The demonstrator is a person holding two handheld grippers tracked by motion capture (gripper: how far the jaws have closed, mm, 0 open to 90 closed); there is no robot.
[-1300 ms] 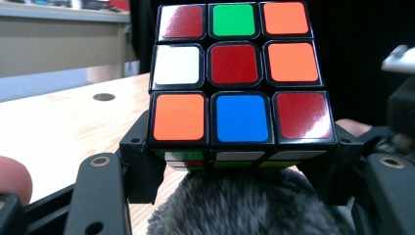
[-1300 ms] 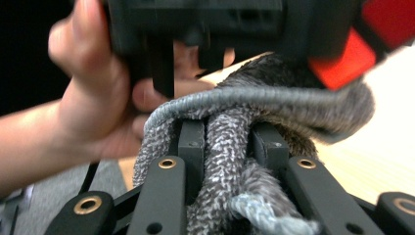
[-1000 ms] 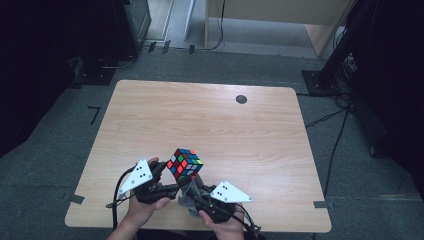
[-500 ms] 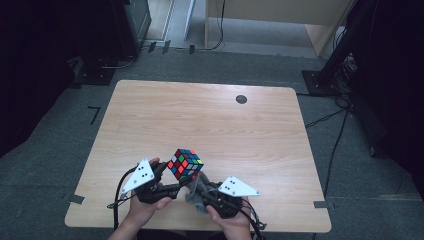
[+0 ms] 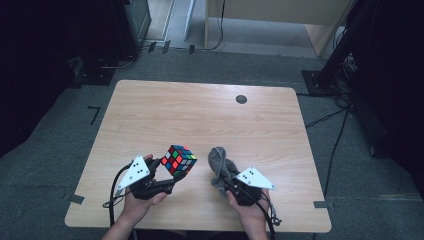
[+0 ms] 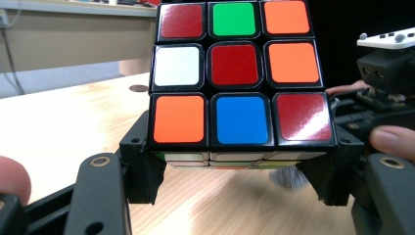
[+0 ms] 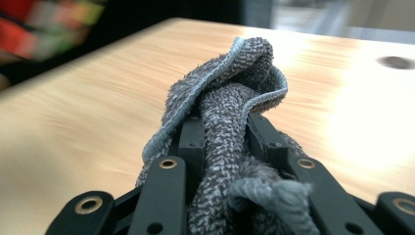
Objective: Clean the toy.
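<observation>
The left gripper [image 5: 167, 176] was clamped on the cube [image 5: 178, 159], held clear above the table [image 5: 200, 115] near its front edge; the right gripper [image 5: 223, 175] was closed on a grey cloth [image 5: 218, 161] just beside it. The cube looked light, rigid and glossy, so it seemed best gripped flat across opposite faces; the cloth, soft and limp, would likely bunch, so a fold suited it best.

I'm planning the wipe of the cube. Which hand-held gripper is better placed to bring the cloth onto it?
Right. The right hand-held gripper is shut on the grey cloth, bunched between its jaws and close beside the puzzle cube. The left hand-held gripper is clamped on the cube, so it likely only steadies it.
</observation>
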